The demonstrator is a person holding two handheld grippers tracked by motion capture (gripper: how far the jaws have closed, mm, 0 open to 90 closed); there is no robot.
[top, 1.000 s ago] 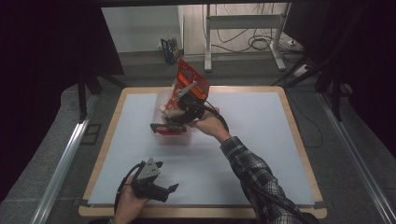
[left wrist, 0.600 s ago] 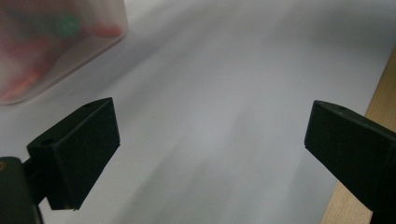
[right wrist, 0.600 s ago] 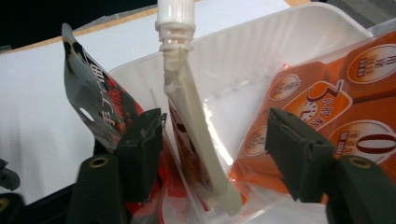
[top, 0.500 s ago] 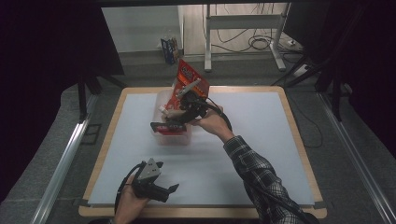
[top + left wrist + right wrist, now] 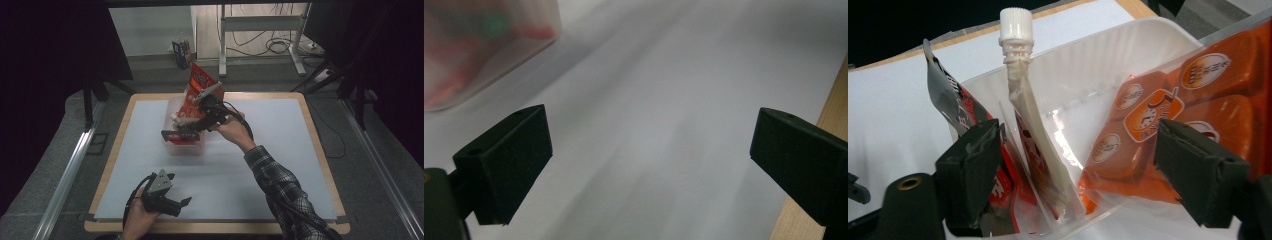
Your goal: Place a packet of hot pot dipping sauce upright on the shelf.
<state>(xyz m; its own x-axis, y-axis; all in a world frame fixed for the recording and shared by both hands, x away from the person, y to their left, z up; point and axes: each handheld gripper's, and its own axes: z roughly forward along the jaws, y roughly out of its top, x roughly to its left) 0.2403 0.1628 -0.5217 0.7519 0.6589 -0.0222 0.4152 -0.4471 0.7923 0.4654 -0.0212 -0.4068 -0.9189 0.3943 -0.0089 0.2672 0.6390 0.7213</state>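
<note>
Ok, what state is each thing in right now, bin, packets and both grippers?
Clear bin: upright on the table, holding packets.
Spouted pouch: standing in the bin, white cap on.
Orange snack bag: leaning out over the rim.
Right gripper: fingers just opened, around the pouch, not pressing.
Left gripper: open, empty.

A white-capped spout pouch (image 5: 1035, 125) is seen upright at centre frame inside a clear tub (image 5: 1108, 60), between the right gripper (image 5: 1075, 165)'s just-opened jaws; orange packets (image 5: 1168, 110) are seen at right.
</note>
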